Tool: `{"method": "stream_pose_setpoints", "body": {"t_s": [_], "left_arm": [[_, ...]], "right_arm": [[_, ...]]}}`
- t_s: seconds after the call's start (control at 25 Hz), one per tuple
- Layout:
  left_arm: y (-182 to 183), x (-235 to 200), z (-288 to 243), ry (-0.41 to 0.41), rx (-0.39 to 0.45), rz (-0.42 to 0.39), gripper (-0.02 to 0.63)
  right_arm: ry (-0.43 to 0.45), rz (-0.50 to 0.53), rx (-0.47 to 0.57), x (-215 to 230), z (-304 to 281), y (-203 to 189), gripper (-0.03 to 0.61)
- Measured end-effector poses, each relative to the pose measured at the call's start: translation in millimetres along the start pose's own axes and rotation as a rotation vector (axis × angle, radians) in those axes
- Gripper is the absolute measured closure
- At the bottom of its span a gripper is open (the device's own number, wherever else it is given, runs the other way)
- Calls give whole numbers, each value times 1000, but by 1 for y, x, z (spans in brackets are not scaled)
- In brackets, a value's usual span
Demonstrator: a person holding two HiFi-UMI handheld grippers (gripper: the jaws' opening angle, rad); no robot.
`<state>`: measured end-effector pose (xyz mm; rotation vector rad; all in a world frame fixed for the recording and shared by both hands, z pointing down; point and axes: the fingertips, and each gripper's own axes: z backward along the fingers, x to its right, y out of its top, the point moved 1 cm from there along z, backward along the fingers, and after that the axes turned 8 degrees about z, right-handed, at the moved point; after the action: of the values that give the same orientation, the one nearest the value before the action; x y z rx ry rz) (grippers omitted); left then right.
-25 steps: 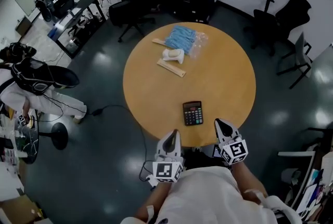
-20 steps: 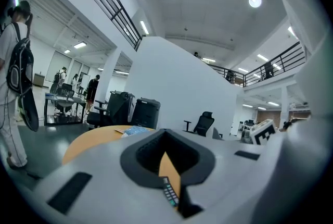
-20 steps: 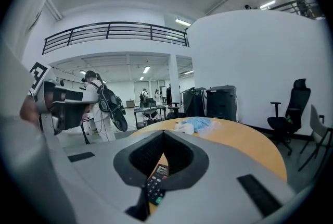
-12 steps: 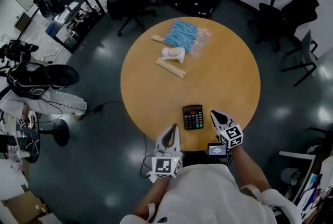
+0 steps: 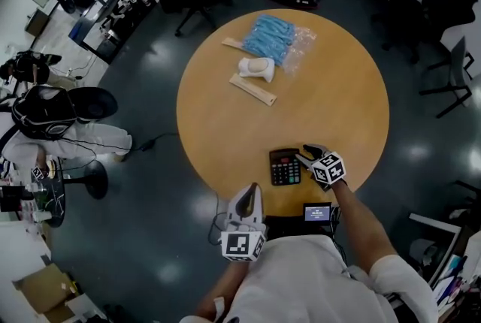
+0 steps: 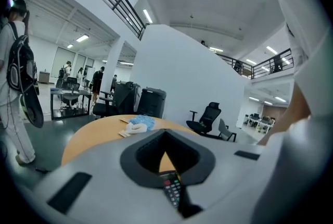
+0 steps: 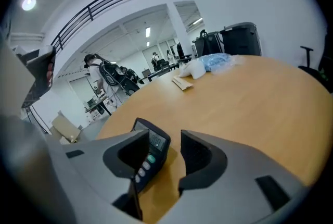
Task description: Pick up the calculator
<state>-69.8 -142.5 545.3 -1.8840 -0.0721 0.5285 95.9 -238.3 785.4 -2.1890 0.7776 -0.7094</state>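
The black calculator lies flat near the front edge of the round wooden table. My right gripper is low over the calculator's right edge. Its jaws have just been opening and now stand open. In the right gripper view the calculator sits partly in the gap, its keys half hidden behind the left jaw, and neither pad presses on it. My left gripper hovers at the table's front rim, shut and empty. Through the hole between its jaws a strip of the calculator shows.
At the far side of the table lie a blue plastic packet, a white lump and a wooden strip. Office chairs stand around on the dark floor. A person with a backpack stands far left.
My right gripper has dropped and moved forward from the table's edge to the calculator's right side, and its jaws have opened. The left gripper has shifted a little.
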Motion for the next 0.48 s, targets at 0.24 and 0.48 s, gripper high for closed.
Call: {"method": "stream_pose_setpoints", "body": {"t_s": [0.24, 0.48], "left_arm": [[-4, -13, -2, 60, -24, 22, 607], [-10, -17, -3, 78, -44, 31, 607]], "right_arm": [[113, 11, -80, 6, -30, -9, 390], [267, 47, -119, -11, -44, -4, 390]]}}
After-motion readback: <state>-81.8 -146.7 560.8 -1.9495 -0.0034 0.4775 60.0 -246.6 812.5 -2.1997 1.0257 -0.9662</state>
